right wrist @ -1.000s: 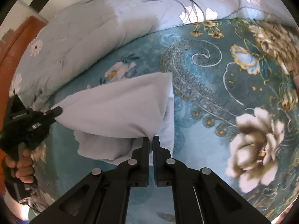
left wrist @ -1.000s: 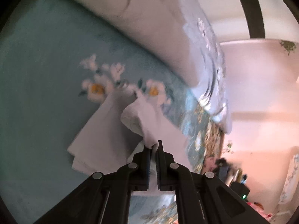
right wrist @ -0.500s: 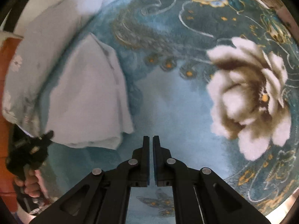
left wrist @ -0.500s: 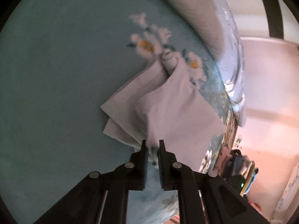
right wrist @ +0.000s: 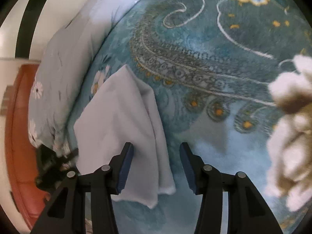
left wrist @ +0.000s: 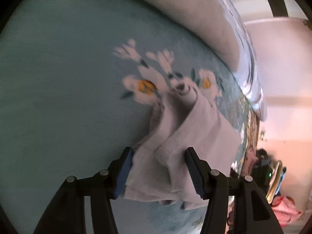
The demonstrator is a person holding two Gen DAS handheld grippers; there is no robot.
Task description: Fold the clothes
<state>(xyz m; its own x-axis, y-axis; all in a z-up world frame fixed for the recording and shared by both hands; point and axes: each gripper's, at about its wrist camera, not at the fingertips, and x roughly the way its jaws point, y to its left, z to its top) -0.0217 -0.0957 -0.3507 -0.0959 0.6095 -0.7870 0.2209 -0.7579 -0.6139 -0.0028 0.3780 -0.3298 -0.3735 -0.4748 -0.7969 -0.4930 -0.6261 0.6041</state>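
Observation:
A pale lilac-white garment (left wrist: pixel 195 128) lies folded in loose layers on the teal flowered bed cover (left wrist: pixel 58 78). My left gripper (left wrist: pixel 159 152) hangs just over its near end. Its jaws are opening, with bunched cloth lying slack between the blue pads. In the right wrist view the same garment (right wrist: pixel 117 117) lies flat. My right gripper (right wrist: pixel 156 146) is opening too, astride the garment's near right edge and not pressing it. The left gripper (right wrist: pixel 50 167) shows there as a dark blur at the cloth's left corner.
A pale blue flowered duvet (right wrist: pixel 68 58) is heaped along the far side of the bed cover (right wrist: pixel 214 39), also seen as the duvet (left wrist: pixel 195 9). An orange-brown headboard (right wrist: pixel 17 136) stands at the left. Dark clutter (left wrist: pixel 263 163) and something pink (left wrist: pixel 282 212) lie beyond the bed's edge.
A second ago both grippers were shut on the lifted garment's corners. Both have come down toward the bed and opened, and the cloth now lies on the cover.

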